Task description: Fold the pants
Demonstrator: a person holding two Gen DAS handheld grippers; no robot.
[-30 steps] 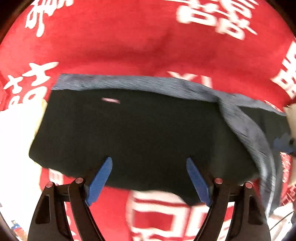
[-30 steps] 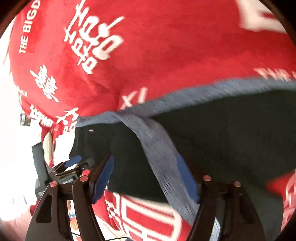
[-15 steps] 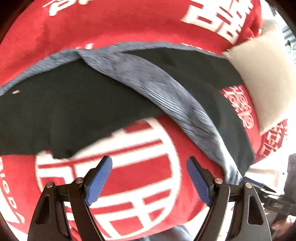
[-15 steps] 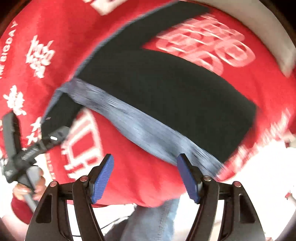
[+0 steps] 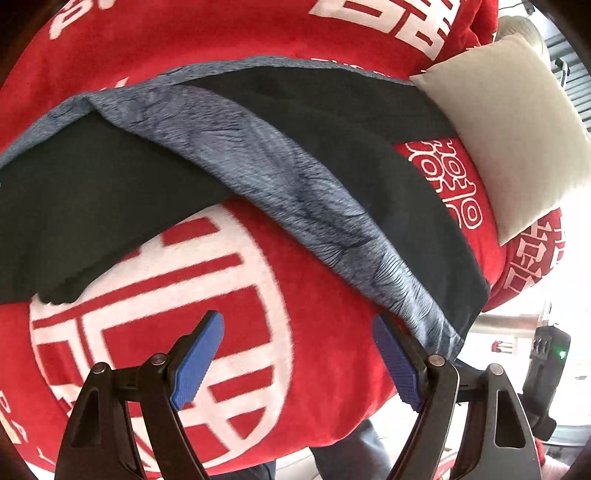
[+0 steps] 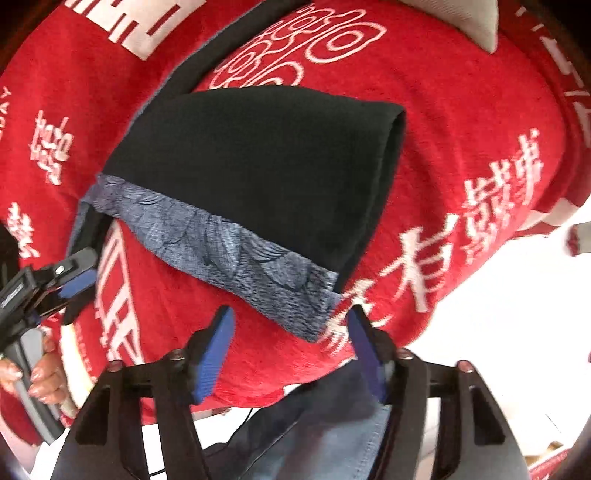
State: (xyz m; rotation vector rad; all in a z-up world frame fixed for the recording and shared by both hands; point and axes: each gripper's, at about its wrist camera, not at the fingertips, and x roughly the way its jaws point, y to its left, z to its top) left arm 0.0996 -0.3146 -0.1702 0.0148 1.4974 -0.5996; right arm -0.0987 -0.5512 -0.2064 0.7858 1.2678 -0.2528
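pants [image 5: 332,155] flat on red blanket [image 5: 240,314], part-folded | L gripper [image 5: 299,354] + R gripper [image 6: 288,332] jaws wide, empty, off cloth | prob. lining up next fold

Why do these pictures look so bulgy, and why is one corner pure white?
Left wrist view: the fisheye lens bows the pants and blanket; the pillow edge glares. Right wrist view: same bulge, daylight at lower right is blown out white, and the blanket's lettering there is slightly blurred.

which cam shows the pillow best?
Left wrist: the pillow shows nearly whole at upper right, overlapping the pants. Right wrist catches only a corner at the top edge.
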